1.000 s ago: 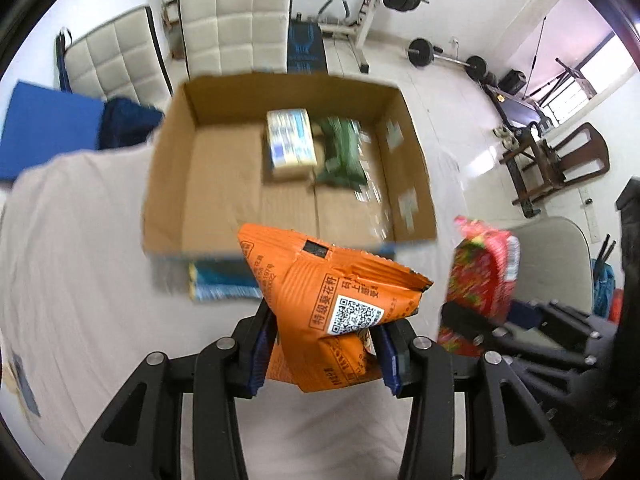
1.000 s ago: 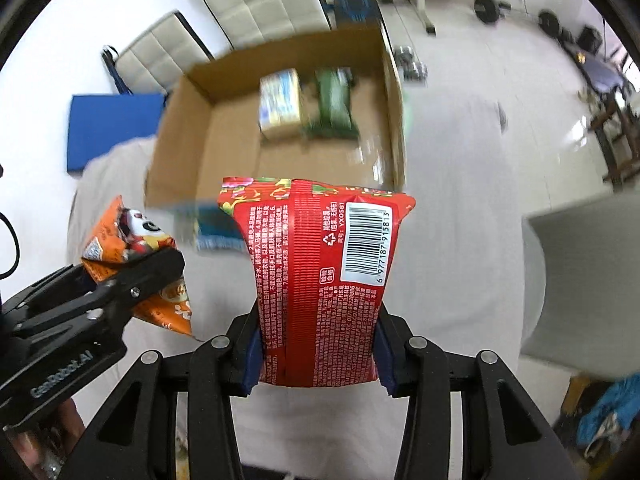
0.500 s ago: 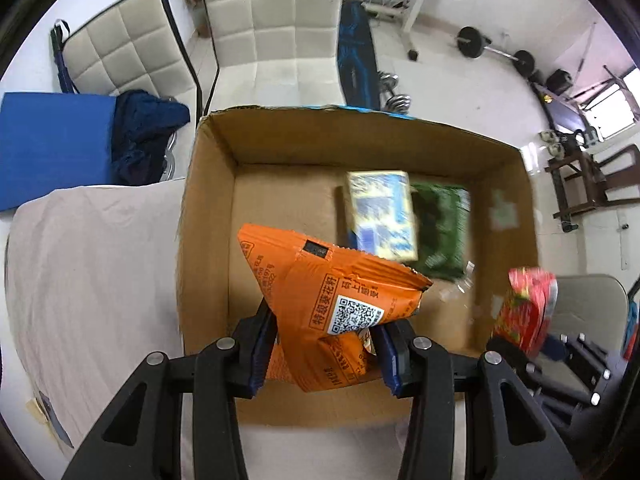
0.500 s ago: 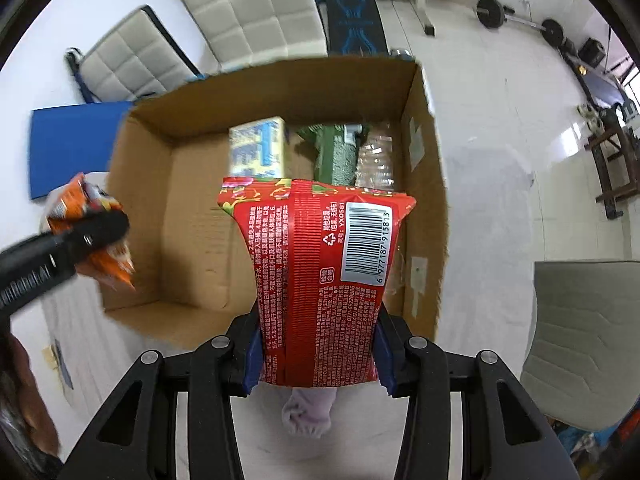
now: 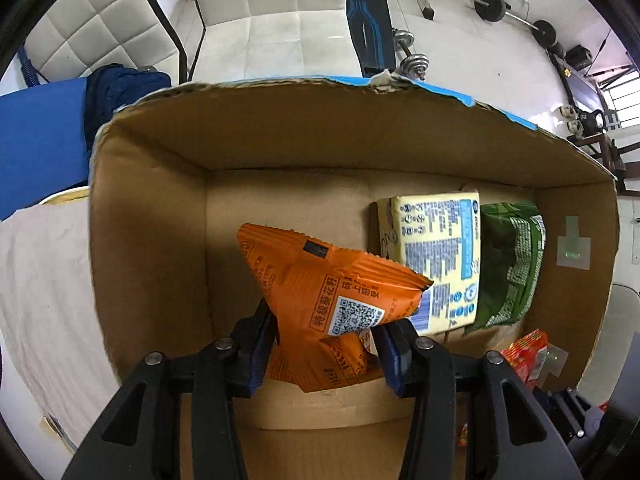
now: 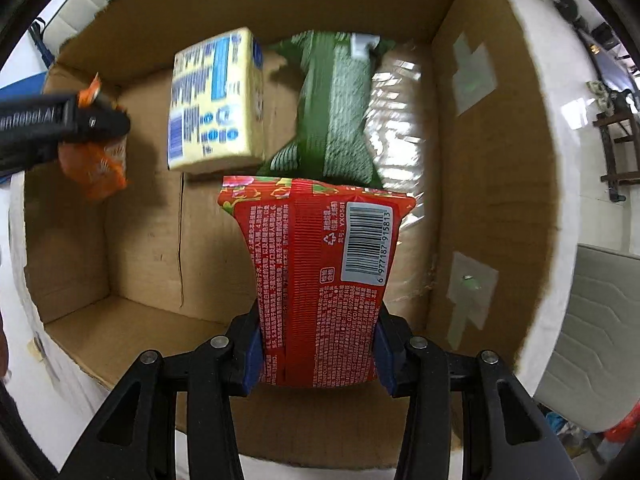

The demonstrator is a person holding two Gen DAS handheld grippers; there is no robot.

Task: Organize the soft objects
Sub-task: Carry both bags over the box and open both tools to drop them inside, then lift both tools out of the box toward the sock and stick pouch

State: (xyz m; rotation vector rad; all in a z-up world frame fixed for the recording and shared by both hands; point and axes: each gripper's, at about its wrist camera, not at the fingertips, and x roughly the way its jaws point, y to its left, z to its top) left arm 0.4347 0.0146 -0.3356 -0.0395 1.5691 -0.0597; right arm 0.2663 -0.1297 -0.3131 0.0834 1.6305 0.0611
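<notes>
My left gripper (image 5: 326, 346) is shut on an orange snack bag (image 5: 320, 300) and holds it inside the open cardboard box (image 5: 152, 240), over its left half. My right gripper (image 6: 318, 354) is shut on a red snack bag (image 6: 320, 276) and holds it inside the same box (image 6: 492, 160), right of centre. On the box floor lie a yellow tissue pack (image 5: 440, 260), a green bag (image 5: 508, 268) and a clear plastic pack (image 6: 400, 128). The left gripper with the orange bag (image 6: 94, 160) shows at the left of the right wrist view; the red bag (image 5: 524, 352) shows low right in the left wrist view.
The box stands on a table with a pale cloth (image 5: 44, 280). White padded chairs (image 5: 272, 12) and a blue cushion (image 5: 40, 144) stand behind it. Gym weights (image 5: 492, 4) lie on the floor beyond. A grey chair seat (image 6: 596, 336) is to the right.
Both grippers have moved forward and down from in front of the box to inside it, each still holding its bag. The box now fills both views.
</notes>
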